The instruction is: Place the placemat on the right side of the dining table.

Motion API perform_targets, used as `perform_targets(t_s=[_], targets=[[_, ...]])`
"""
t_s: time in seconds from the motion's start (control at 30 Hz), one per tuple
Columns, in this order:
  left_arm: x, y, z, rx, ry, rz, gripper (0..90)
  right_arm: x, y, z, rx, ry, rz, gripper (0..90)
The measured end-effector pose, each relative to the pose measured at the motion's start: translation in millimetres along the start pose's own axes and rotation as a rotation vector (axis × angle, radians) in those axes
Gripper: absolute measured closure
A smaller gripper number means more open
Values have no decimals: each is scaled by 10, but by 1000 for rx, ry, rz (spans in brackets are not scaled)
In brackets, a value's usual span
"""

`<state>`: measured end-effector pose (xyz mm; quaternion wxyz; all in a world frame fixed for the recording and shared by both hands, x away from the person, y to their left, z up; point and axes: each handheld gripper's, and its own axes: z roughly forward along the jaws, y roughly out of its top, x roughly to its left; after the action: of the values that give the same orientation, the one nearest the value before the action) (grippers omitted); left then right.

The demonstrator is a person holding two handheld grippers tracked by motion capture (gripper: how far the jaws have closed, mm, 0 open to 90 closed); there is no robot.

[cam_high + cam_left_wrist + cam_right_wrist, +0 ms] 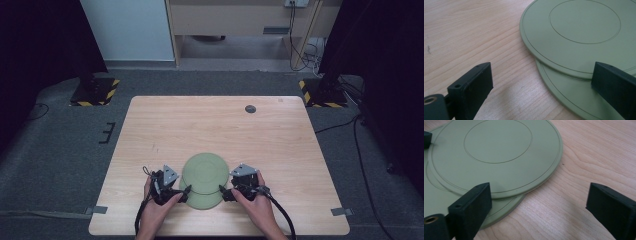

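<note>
Two flat pale green plates lie stacked and offset near the table's front edge, the upper plate [206, 171] [579, 37] [496, 152] shifted away from me over the lower plate [204, 201] [571, 97] [436, 197]. My left gripper [184, 192] [544, 82] sits at their left rim, open, with one jaw over the plates' edge and the other over bare wood. At the right rim my right gripper [224, 192] [539, 202] is open the same way. Neither gripper's pads press on anything. A hand holds each gripper.
The light wooden table [215, 130] stretches away beyond the plates. A small dark round disc [250, 108] lies near its far edge. Grey tape tabs [99, 210] mark the front corners. Stands with striped bases [94, 92] flank the table on the floor.
</note>
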<state>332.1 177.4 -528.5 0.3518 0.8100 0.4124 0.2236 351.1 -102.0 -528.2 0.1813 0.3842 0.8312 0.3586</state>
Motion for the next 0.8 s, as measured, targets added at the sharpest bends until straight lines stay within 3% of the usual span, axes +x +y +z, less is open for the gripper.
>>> perform_targets(t_s=[0.13,0.3,0.43,0.57,0.8], targets=[[-51,2,2,3,-5,12,43,-75,21,-64,31,34,26,69],[-31,21,30,9,-9,6,16,-101,71,-110,36,15,19,68],[-43,23,25,6,-6,15,20,-170,234,-118,31,24,-4,66],[-60,10,8,3,-8,15,42,-263,477,-49,62,23,-32,141],[-95,15,20,-1,-6,25,31,-356,806,143,135,131,-19,196]])
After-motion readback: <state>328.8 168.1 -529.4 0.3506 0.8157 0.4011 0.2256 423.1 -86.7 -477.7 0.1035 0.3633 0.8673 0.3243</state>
